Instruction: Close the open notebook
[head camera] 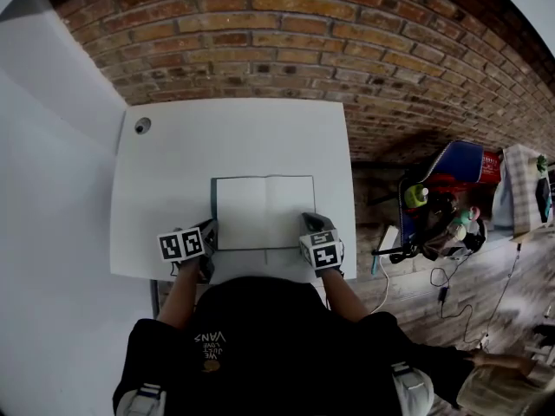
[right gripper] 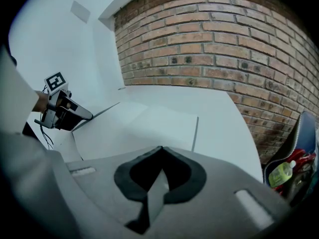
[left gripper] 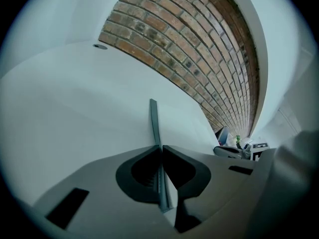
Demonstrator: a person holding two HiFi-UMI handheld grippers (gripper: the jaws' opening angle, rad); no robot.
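1. Head view showed the notebook (head camera: 264,211) lying open on the white table (head camera: 234,141), toward its near edge, with blank pages facing up.
2. The left gripper (head camera: 208,230) sat at the notebook's near left corner, and the right gripper (head camera: 310,224) sat at its near right corner.
3. In the left gripper view, the jaws were pinched onto the dark left cover (left gripper: 154,121), which ran edge-on between the pads and on toward the far side.
4. From the right gripper view, that cover stood tilted up off the table where the left gripper held it, while the right half lay flat.
5. The right gripper's jaws were pressed together, tips meeting, at the near edge of the right page. A pale strip showed in the slot behind the tips, and whether it was paper could not be told.
6. A small round fitting (head camera: 142,126) sat in the table's far left corner, and a brick wall (head camera: 286,33) rose beyond the far edge.
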